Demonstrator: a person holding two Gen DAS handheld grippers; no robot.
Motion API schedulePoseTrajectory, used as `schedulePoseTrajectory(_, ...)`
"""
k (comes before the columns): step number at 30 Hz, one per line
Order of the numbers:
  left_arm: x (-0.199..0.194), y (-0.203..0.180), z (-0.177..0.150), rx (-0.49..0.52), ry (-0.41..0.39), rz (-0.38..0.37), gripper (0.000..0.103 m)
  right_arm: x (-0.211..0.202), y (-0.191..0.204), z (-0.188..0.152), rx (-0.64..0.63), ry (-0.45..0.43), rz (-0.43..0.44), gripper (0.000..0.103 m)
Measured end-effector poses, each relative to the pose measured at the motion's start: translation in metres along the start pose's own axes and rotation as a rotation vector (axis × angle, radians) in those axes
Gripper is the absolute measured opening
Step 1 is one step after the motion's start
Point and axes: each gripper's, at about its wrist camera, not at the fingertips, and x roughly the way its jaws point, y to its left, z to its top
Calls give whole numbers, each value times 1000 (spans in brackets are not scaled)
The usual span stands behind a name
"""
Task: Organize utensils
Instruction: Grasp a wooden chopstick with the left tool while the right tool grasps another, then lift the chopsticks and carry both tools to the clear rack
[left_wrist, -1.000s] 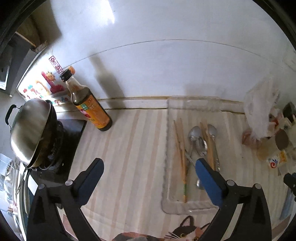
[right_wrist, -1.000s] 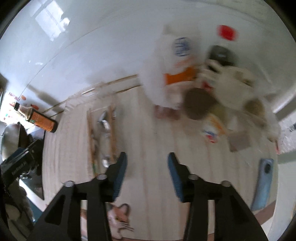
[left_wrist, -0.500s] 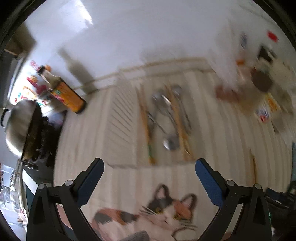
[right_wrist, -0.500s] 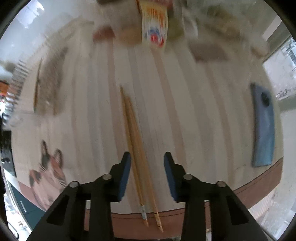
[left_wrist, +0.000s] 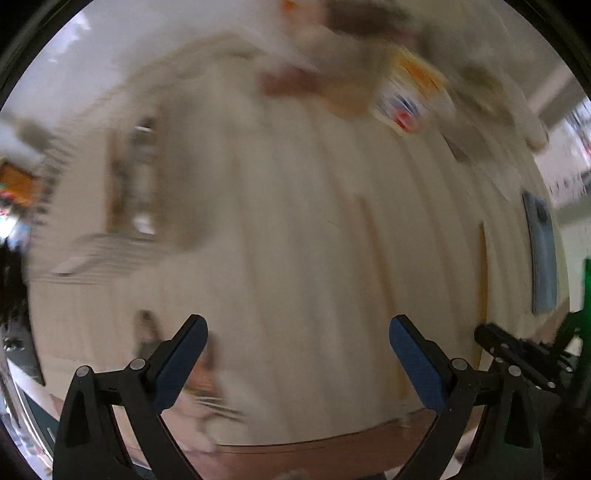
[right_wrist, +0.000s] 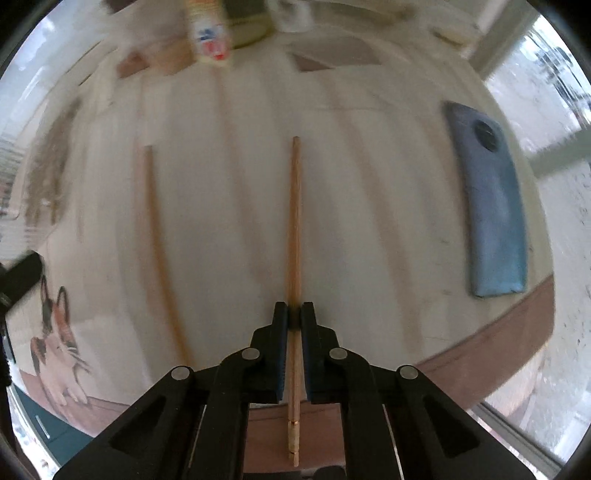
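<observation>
In the right wrist view my right gripper (right_wrist: 294, 318) is shut on a wooden chopstick (right_wrist: 295, 221) that runs forward between the blue pads, lifted off the striped counter. A second chopstick (right_wrist: 159, 247) lies on the counter to its left. In the blurred left wrist view my left gripper (left_wrist: 297, 338) is wide open and empty above the counter. The clear utensil tray (left_wrist: 129, 184) with chopsticks and spoons shows as a blur at the far left. The right gripper's body (left_wrist: 517, 350) shows at the lower right there.
A blue phone (right_wrist: 487, 199) lies near the counter's right edge, also in the left wrist view (left_wrist: 541, 251). Packets and bags (right_wrist: 207, 40) crowd the back. A cat-print mat (right_wrist: 59, 339) lies at the front left. The counter's brown front edge (right_wrist: 498, 347) is close.
My right gripper has closed on one of the two chopsticks and lifted it; the other stays on the counter. My left gripper has swung right, away from the tray, still open.
</observation>
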Motion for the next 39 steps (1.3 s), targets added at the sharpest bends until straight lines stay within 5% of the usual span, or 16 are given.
schedulePoseTrajectory(5,34,-37,2,40,112,-47,92,-5,-31,-3,68,10,1,7)
schedulePoseTrajectory(10,40,-48,-2,57,100,-37,51,-11,-44,-1,95,8,21,7)
schedulePoseTrajectory(12,35,-50,-3,64,83,-40,22,-10,-46,-5,87,14,10,7)
schedulePoseTrajectory(14,33,-49,-2,72,86,-41,7,-10,-40,-1,72,19,-8,7)
schedulePoseTrajectory(23,22,-26,-20,68,69,-6,5,-15,-12,-12,16,11,-10,7)
schedulePoseTrajectory(32,11,54,-63,-51,105,26,5,-23,69,-23,-117,23,61,7)
schedulePoseTrajectory(39,9,73,-76,-105,112,-20,8,-16,109,-31,-210,28,-22,8)
